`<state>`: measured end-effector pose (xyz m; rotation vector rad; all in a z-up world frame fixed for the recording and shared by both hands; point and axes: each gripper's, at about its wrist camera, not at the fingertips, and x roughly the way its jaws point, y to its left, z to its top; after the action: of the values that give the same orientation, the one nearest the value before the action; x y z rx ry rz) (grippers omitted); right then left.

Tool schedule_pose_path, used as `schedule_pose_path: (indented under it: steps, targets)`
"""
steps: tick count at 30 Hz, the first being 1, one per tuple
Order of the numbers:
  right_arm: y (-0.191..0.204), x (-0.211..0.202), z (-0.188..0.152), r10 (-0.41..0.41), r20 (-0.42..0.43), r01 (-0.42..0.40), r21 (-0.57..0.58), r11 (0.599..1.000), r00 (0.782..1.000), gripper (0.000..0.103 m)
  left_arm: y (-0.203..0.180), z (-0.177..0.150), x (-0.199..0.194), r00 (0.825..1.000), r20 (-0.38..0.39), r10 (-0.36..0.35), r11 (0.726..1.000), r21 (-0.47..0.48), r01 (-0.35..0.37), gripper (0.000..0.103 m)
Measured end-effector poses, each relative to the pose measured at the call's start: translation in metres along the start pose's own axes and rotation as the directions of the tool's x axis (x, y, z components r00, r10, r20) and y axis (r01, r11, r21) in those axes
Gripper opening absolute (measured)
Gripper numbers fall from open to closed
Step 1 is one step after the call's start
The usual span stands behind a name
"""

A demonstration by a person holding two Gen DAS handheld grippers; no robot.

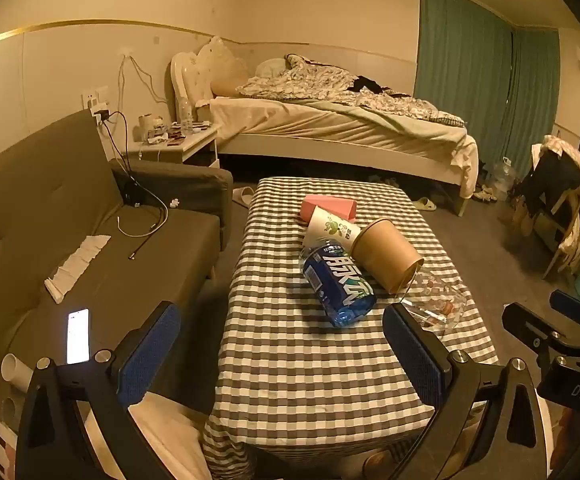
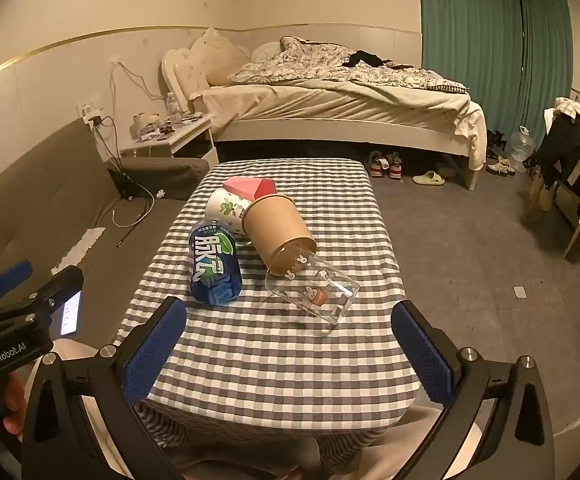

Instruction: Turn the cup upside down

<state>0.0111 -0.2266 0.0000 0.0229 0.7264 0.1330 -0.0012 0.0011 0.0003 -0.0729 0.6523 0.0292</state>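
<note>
Several cups lie on their sides on the checked table (image 2: 282,360): a clear glass cup with rabbit prints (image 2: 313,290), a brown paper cup (image 2: 276,232) and a white printed paper cup (image 2: 226,208). The glass (image 1: 435,300), brown cup (image 1: 385,254) and white cup (image 1: 329,230) also show in the left wrist view. My left gripper (image 1: 282,352) is open and empty above the table's near end. My right gripper (image 2: 290,350) is open and empty, just short of the glass cup.
A blue-labelled water bottle (image 2: 214,268) lies beside the cups, and a pink box (image 2: 250,188) sits behind them. A grey sofa (image 1: 70,240) with a lit phone (image 1: 78,336) stands left. A bed (image 1: 329,120) stands behind and a chair with clothes (image 2: 573,168) right.
</note>
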Motion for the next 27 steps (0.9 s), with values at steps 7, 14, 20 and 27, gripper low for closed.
schedule_pose_path:
  steps: [7, 14, 20, 27]
  targets:
    - [-0.002, 0.003, -0.003, 0.001, -0.005, -0.001, -0.001, 1.000, 1.000, 0.103, -0.003, 0.000, 0.000, 1.000, 0.000, 0.025, 1.000, 0.016, -0.025, 0.103]
    - [0.001, 0.000, -0.009, -0.002, -0.008, 0.002, -0.005, 1.000, 1.000, 0.103, -0.002, -0.002, 0.000, 1.000, -0.002, 0.023, 1.000, 0.014, -0.023, 0.103]
    - [-0.002, 0.005, -0.004, 0.000, -0.018, 0.000, 0.008, 1.000, 1.000, 0.103, 0.000, -0.002, 0.000, 1.000, -0.007, 0.022, 1.000, 0.015, -0.022, 0.103]
    - [-0.004, 0.007, -0.005, 0.000, -0.023, 0.000, 0.011, 1.000, 1.000, 0.103, -0.002, -0.002, 0.004, 1.000, -0.020, 0.024, 1.000, 0.018, -0.024, 0.103]
